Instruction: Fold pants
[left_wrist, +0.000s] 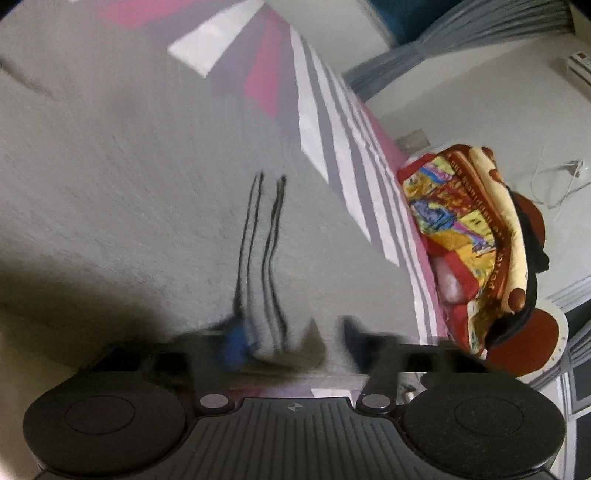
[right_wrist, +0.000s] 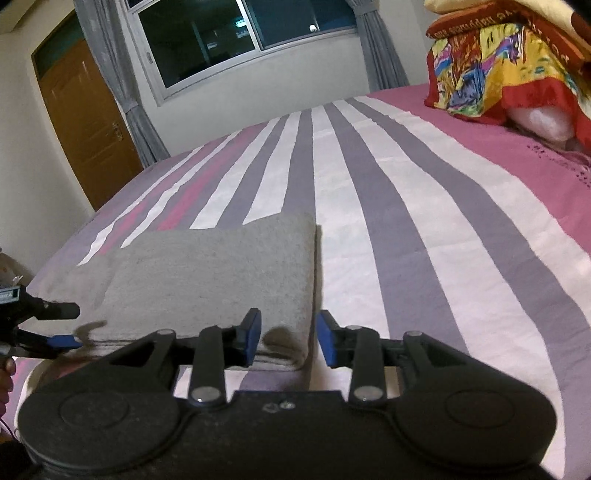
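right gripper (right_wrist: 290, 339): blue pads spread apart, nothing between them, sitting right at the near right corner of the pants
left gripper (left_wrist: 291, 338): pretty blurry in its own view, but the jaws look parted around a bunched bit of grey cloth; can't tell if it's actually pinching it. From the right wrist view it (right_wrist: 70, 326) pokes in at the pants' near left edge with the fingers apart
pants (right_wrist: 207, 280): grey, folded into a tidy rectangle, lying flat on the near left part of the bed; up close the left view shows two dark cords (left_wrist: 264, 236) running over the fabric
bed (right_wrist: 406, 221): striped cover, purple, white and pink
pillows (right_wrist: 498, 62): colourful stack at the far right corner
far end: window (right_wrist: 236, 40) with grey curtains, brown door (right_wrist: 88, 122) to the left
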